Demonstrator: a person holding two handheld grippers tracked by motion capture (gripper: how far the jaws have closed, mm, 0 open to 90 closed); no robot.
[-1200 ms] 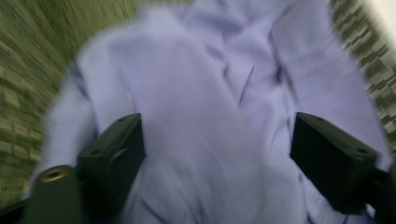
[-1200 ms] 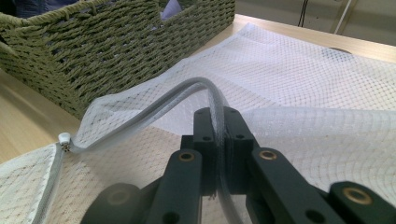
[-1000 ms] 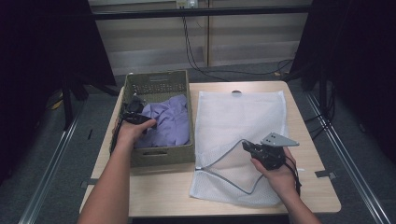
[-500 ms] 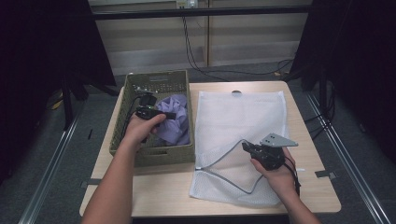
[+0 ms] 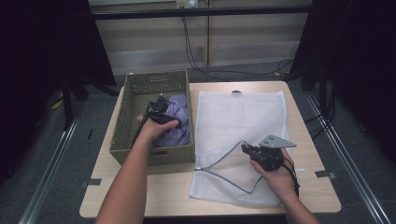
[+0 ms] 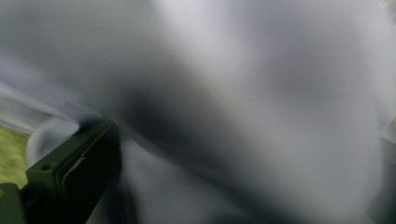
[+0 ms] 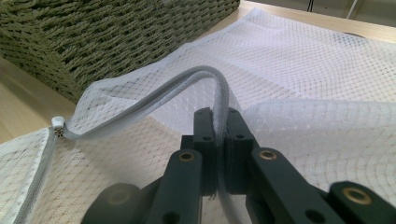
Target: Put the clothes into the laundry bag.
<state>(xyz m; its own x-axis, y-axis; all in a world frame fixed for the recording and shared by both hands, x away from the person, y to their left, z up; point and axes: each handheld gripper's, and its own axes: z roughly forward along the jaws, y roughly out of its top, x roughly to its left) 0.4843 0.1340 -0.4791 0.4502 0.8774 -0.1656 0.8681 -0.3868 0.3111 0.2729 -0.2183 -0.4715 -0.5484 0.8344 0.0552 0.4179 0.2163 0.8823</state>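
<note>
A purple garment (image 5: 180,116) lies bunched in a green woven basket (image 5: 154,156) at the table's left. My left gripper (image 5: 161,109) is pushed down into it. In the left gripper view the blurred purple cloth (image 6: 261,93) presses close, with one black jaw far out at the left; the jaws have just been opening and the cloth lies between them, unpinched. A white mesh laundry bag (image 5: 238,116) is spread out to the right of the basket. My right gripper (image 7: 218,119) is shut on its grey zipper edge (image 7: 154,100) and holds the mouth lifted near the front (image 5: 246,149).
The basket's woven wall (image 7: 116,32) stands just beyond the bag's raised mouth. The zipper pull (image 7: 57,125) rests at the mouth's corner near the bare wooden table (image 5: 154,196). Cables hang behind the table.
My left hand has moved right across the basket and sunk onto the purple garment. The right gripper has held still on the zipper edge.
</note>
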